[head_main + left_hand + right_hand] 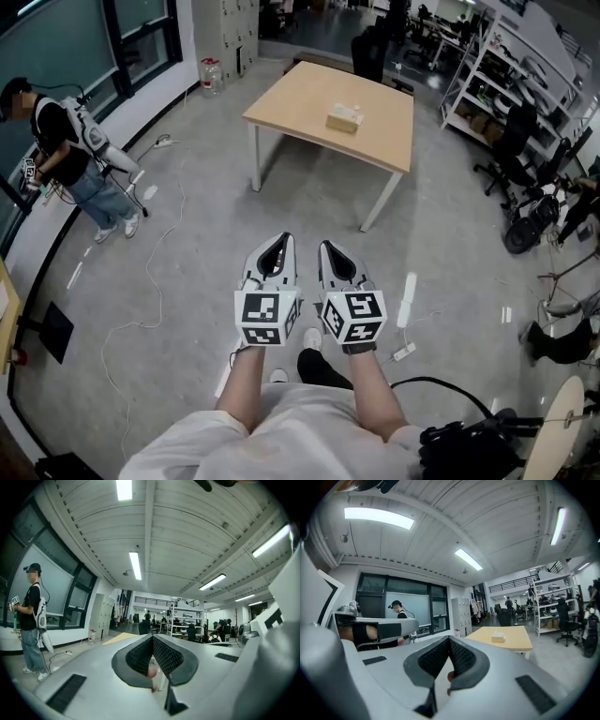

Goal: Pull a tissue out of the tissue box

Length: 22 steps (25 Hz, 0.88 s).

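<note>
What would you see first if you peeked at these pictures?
Two grey grippers jump out, the left gripper and the right gripper, held side by side low in the middle of the head view, both shut and empty. Farther ahead stands a wooden table with a small tissue box on it. A person stands by the windows at the far left.

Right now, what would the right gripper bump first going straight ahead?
Nothing close: only open floor lies ahead of the right gripper. Far on it would probably meet the wooden table holding the tissue box, though depth is unclear.
</note>
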Tool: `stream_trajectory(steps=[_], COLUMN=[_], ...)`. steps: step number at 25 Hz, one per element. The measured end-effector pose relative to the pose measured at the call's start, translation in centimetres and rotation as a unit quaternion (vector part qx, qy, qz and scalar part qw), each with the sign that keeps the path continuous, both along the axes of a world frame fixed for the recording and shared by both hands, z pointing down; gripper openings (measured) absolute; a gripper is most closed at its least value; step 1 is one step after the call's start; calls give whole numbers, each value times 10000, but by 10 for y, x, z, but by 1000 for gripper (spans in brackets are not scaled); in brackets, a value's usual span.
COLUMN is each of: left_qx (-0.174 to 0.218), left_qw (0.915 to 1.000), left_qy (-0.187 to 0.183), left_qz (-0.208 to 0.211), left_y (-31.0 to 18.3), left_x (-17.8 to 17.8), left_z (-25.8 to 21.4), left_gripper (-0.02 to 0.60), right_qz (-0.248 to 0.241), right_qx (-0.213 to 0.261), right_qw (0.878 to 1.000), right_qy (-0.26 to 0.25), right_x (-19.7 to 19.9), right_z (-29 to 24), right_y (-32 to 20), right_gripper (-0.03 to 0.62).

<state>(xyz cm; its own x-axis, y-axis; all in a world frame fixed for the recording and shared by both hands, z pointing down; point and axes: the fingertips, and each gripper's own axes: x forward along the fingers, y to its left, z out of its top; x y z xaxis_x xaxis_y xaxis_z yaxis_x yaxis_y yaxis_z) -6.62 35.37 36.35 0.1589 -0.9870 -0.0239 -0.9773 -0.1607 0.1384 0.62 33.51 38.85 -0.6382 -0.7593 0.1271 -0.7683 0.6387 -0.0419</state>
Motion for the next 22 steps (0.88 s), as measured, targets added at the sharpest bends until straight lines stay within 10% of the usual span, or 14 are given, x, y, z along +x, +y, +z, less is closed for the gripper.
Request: stream_trajectory(steps=[22], left_qx=[234], left_qw=[9994], left_qy=[-51], left_qz=[248], left_y=[-256], left_x=[28], left_z=[-10], left_gripper=[-9], right_qz=[-32], right_qx=[567], right_qw=[9969], right_qy=[-551], right_x=[23], right_z=[-46], right_y=[-254], right_gripper=[2])
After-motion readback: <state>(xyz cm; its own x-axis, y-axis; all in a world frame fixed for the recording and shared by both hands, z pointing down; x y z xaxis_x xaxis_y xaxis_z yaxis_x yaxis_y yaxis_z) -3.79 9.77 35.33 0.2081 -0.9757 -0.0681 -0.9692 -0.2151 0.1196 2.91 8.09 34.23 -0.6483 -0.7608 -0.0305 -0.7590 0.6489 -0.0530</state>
